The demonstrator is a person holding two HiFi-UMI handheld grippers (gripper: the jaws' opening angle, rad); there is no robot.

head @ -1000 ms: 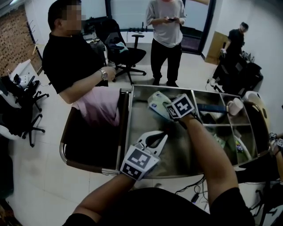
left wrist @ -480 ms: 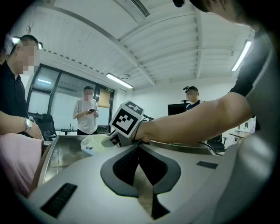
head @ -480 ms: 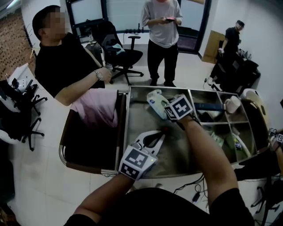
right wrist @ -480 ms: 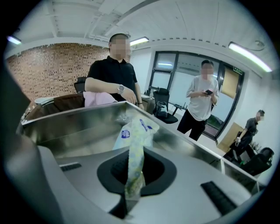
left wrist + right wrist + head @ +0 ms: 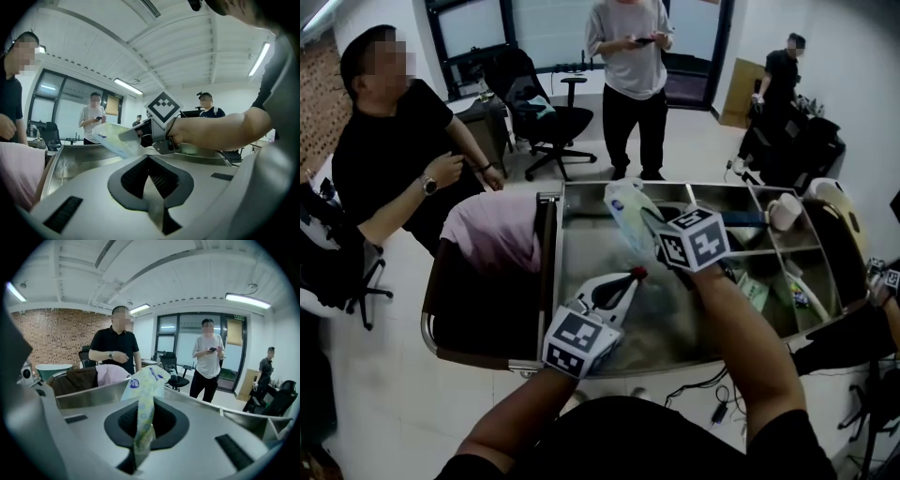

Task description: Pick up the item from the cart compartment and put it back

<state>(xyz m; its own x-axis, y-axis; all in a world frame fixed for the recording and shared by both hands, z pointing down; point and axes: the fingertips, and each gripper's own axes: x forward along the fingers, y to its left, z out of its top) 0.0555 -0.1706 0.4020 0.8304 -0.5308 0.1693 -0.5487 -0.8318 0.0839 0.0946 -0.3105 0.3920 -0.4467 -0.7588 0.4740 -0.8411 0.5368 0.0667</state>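
Pale floor tiles and glass doors lie behind a metal cart (image 5: pixel 555 272), which has one large compartment on its left side and smaller ones along its right end. The right gripper (image 5: pixel 653 223) is closed tightly on one edge of a soft pale-green packet (image 5: pixel 626 204) and holds it in the air above the far part of the large compartment, clear of the bottom. The left gripper (image 5: pixel 630 277) hangs over the near part of the same compartment; its jaws are together and nothing is between them. Only the right gripper view shows the grip itself: a thin flap of the packet is pinched between the two jaws, and the body of the packet stands up beyond them. The head view shows three other people: a seated person (image 5: pixel 389 141) at the left end of the cart beside a pink cloth (image 5: pixel 492 230), a standing person (image 5: pixel 628 66) with a phone (image 5: pixel 639 40), and a distant person (image 5: pixel 783 80) at the back right. The left gripper view adds a fourth person (image 5: pixel 206 105) behind the forearm, and it shows the packet from the side.
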